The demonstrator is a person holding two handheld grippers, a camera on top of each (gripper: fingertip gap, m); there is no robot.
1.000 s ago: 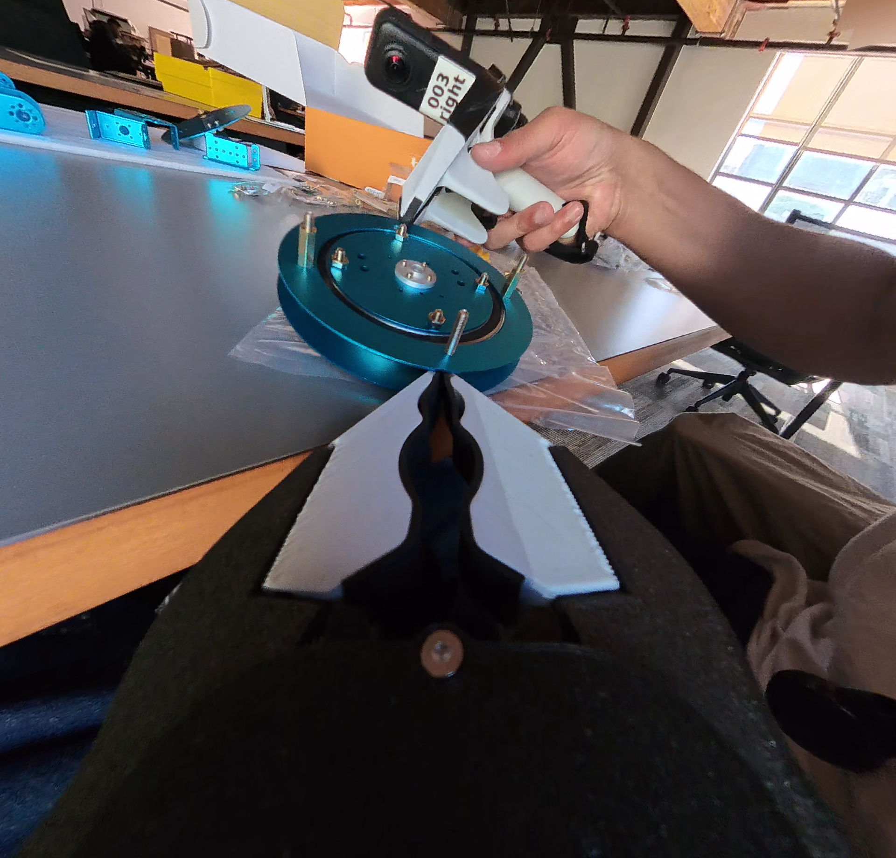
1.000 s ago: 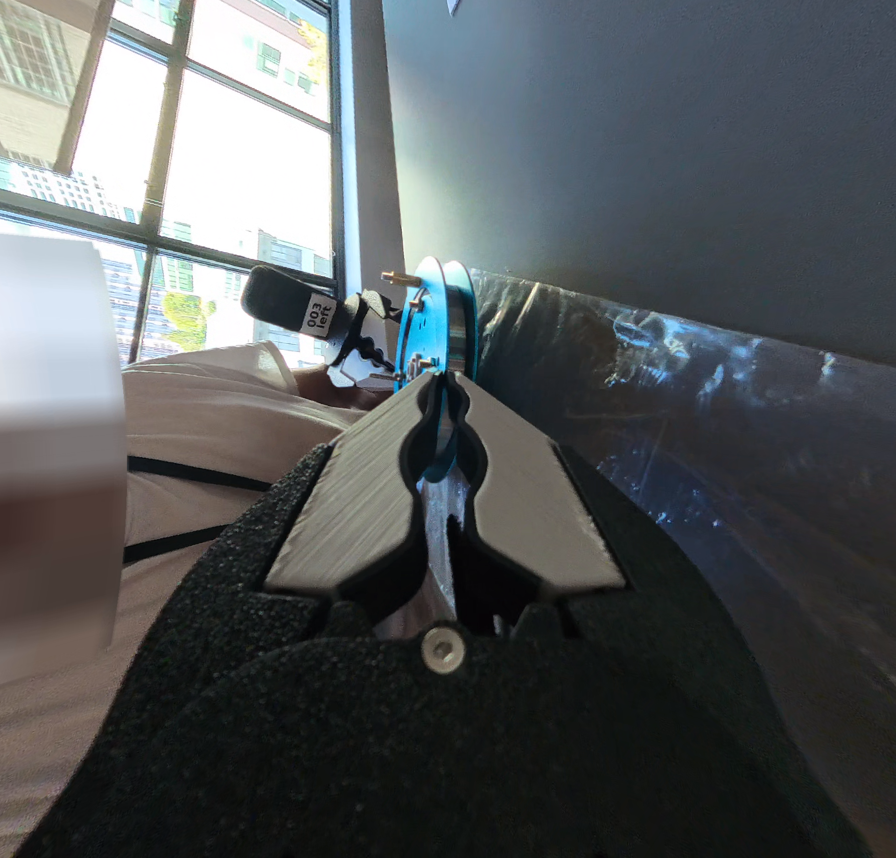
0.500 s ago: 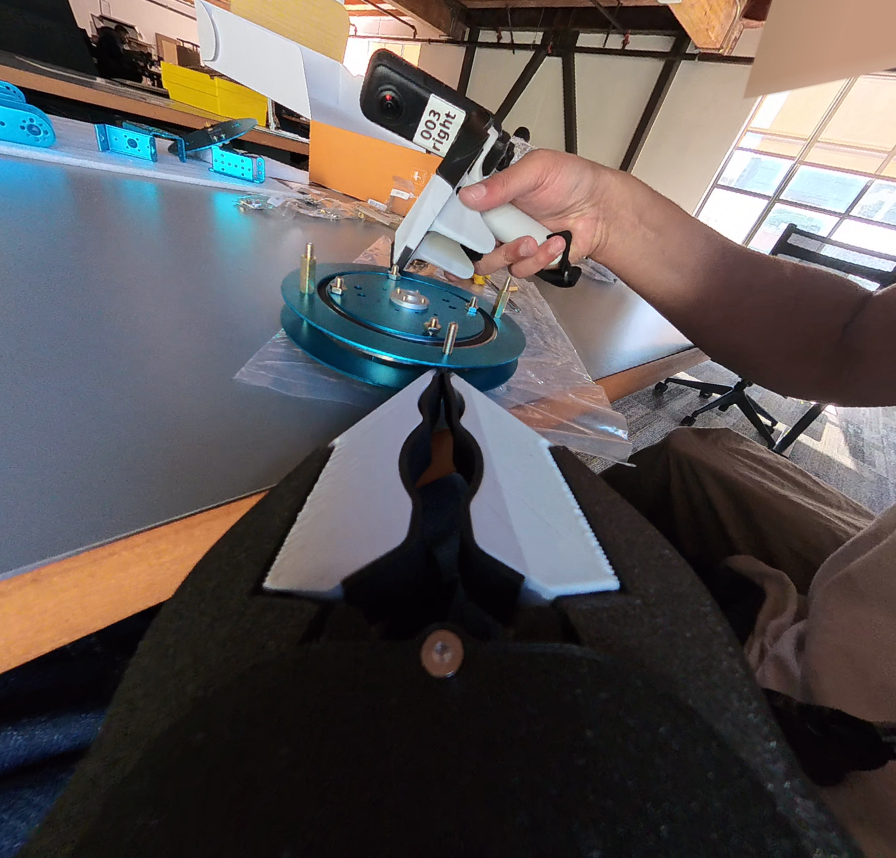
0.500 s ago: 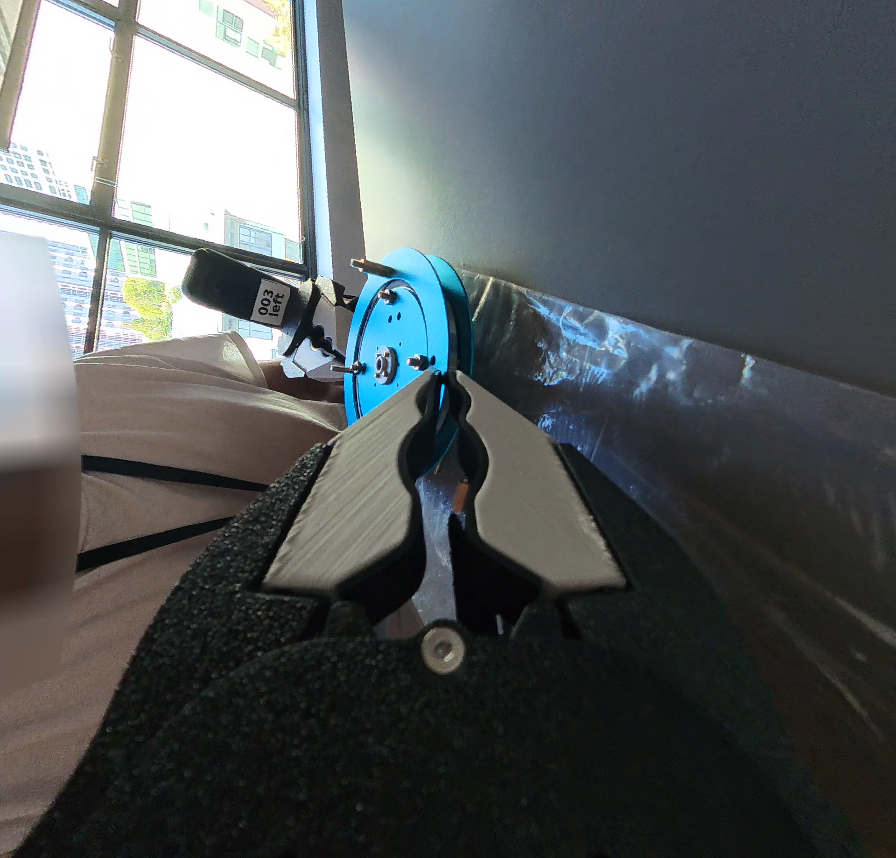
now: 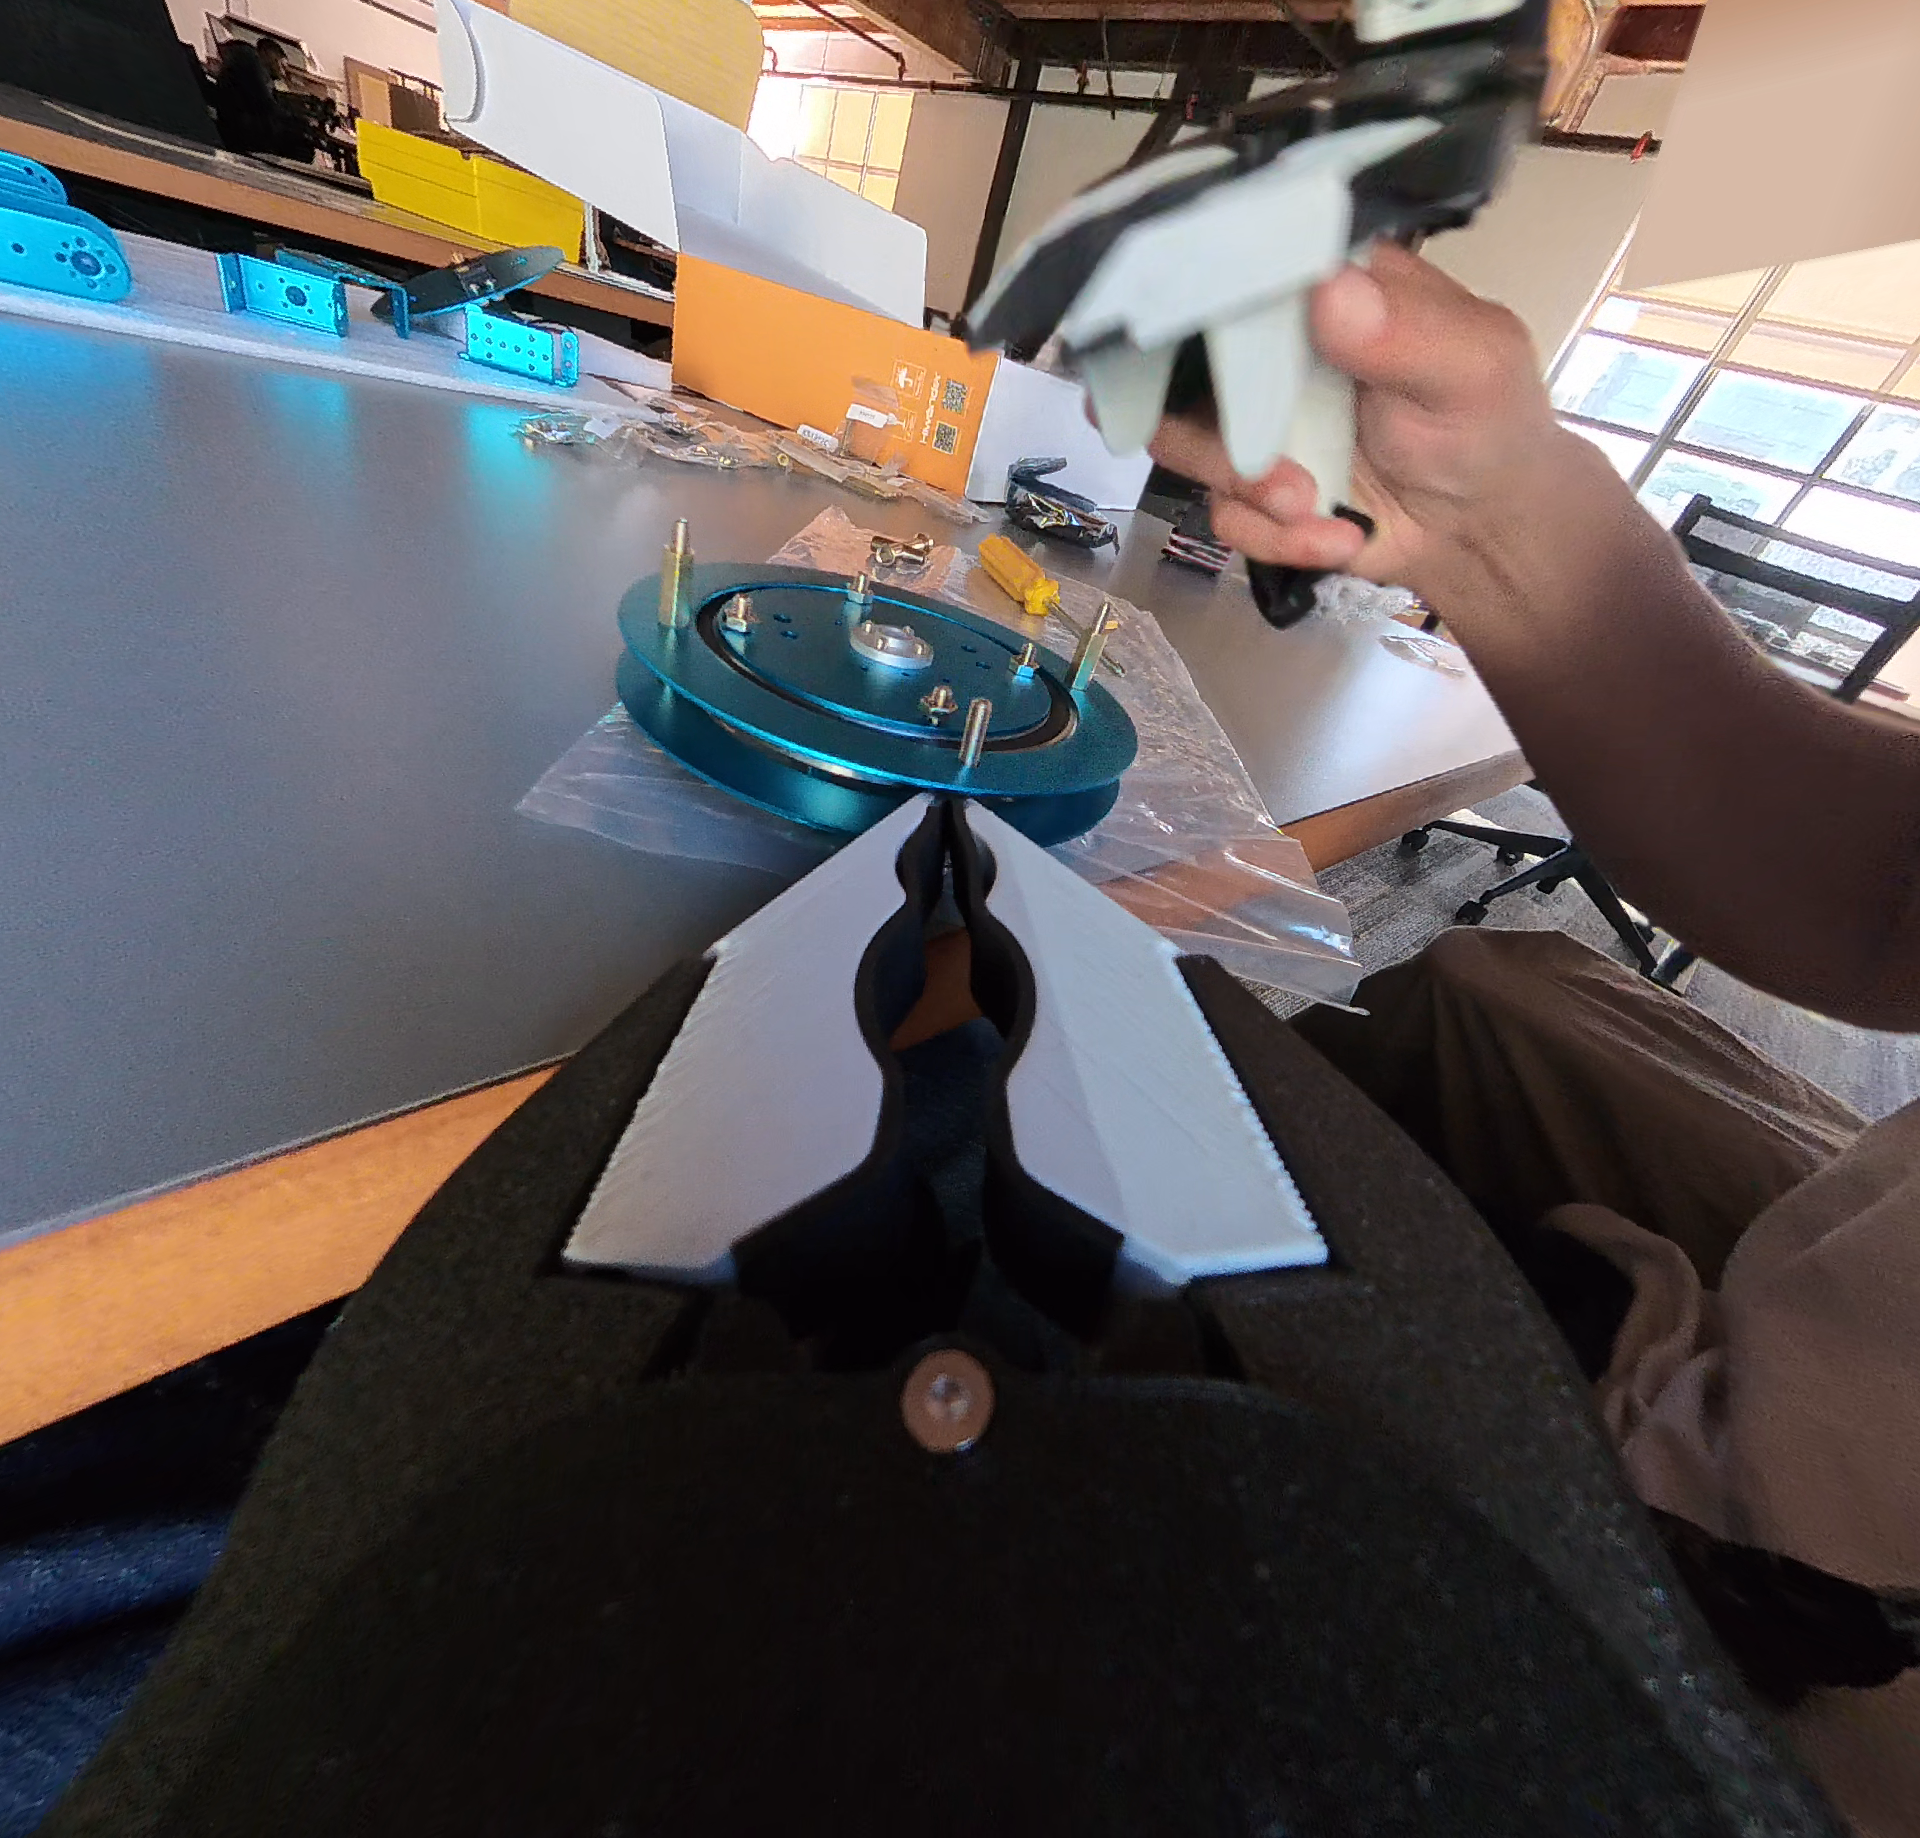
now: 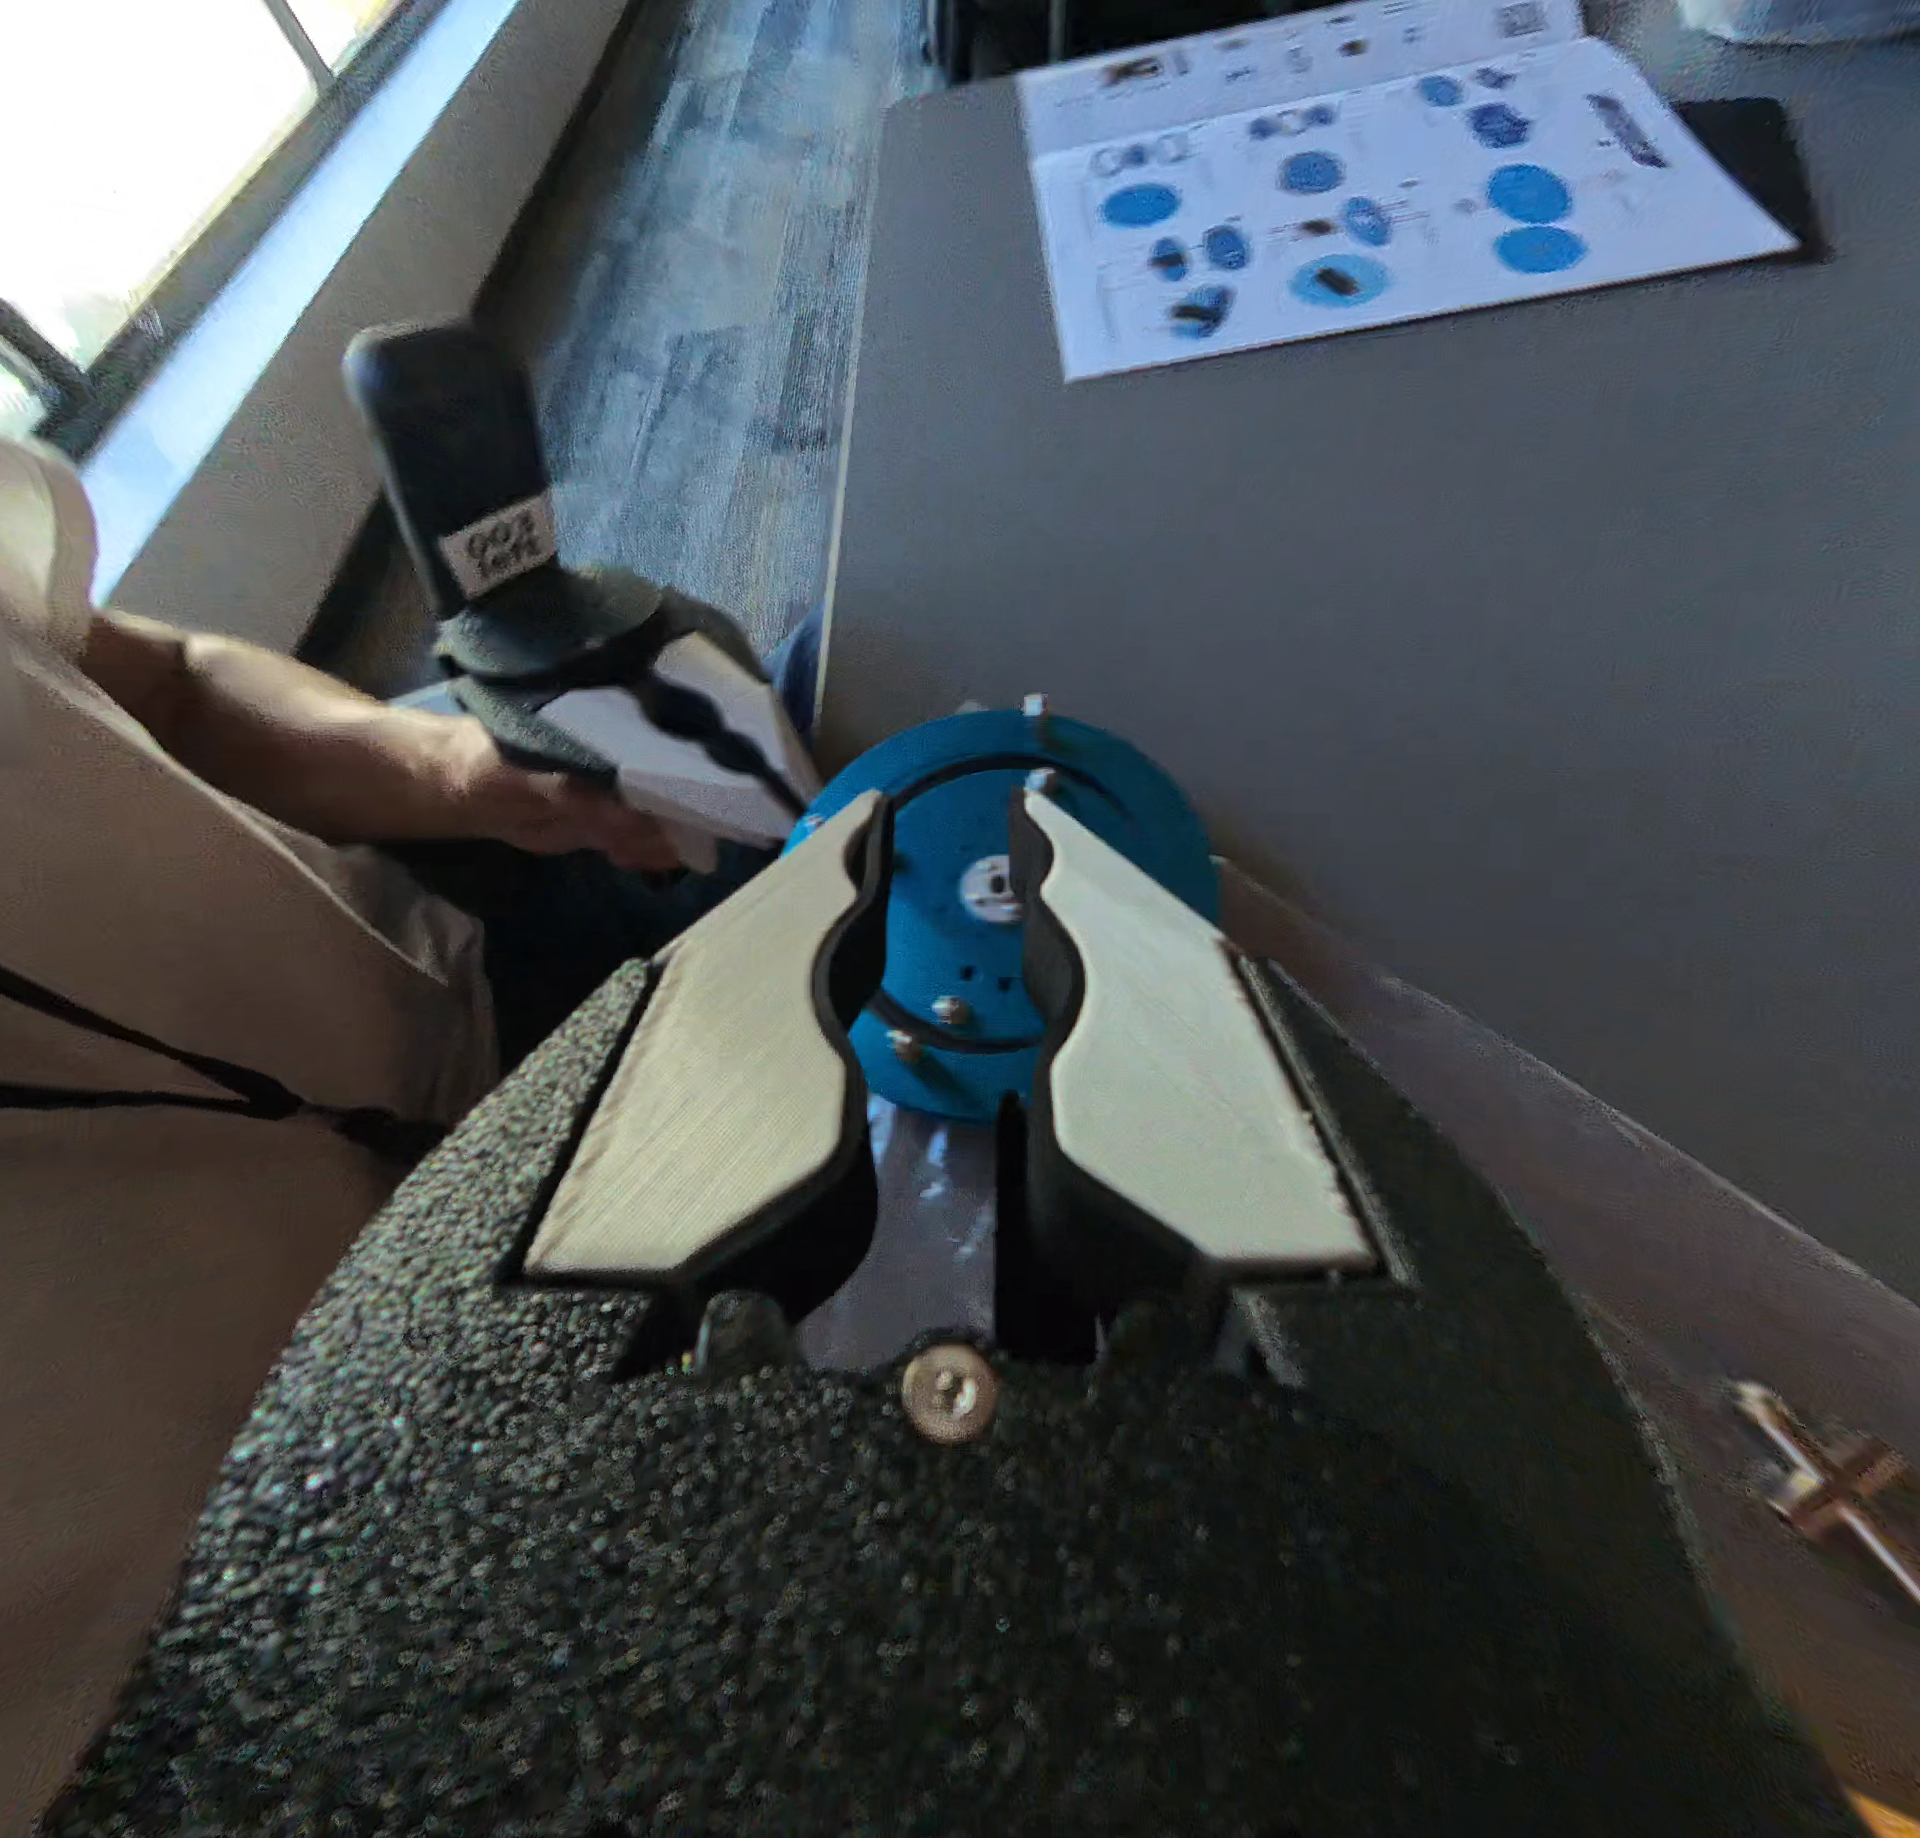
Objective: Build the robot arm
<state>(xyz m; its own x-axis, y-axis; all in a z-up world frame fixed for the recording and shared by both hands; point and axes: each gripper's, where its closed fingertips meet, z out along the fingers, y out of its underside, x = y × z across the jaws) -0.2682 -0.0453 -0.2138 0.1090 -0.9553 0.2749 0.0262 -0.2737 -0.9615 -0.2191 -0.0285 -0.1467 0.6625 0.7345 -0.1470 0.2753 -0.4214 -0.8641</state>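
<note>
The left gripper (image 5: 940, 814), white ridged fingers in black foam, has its jaws together, tips just at the rim of the round blue anodised metal wheel (image 5: 873, 692). The wheel, studded with brass standoffs, lies flat on a crinkled clear plastic bag (image 5: 1226, 853) near the edge of the matte grey table (image 5: 260, 645). The right gripper (image 6: 951, 812) hangs above it, jaws apart, holding nothing.

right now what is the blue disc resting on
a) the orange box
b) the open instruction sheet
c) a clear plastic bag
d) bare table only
c) the blue disc lies flat on a crinkled clear plastic bag spread over the grey table, near its front edge, apart from the orange box.
</note>
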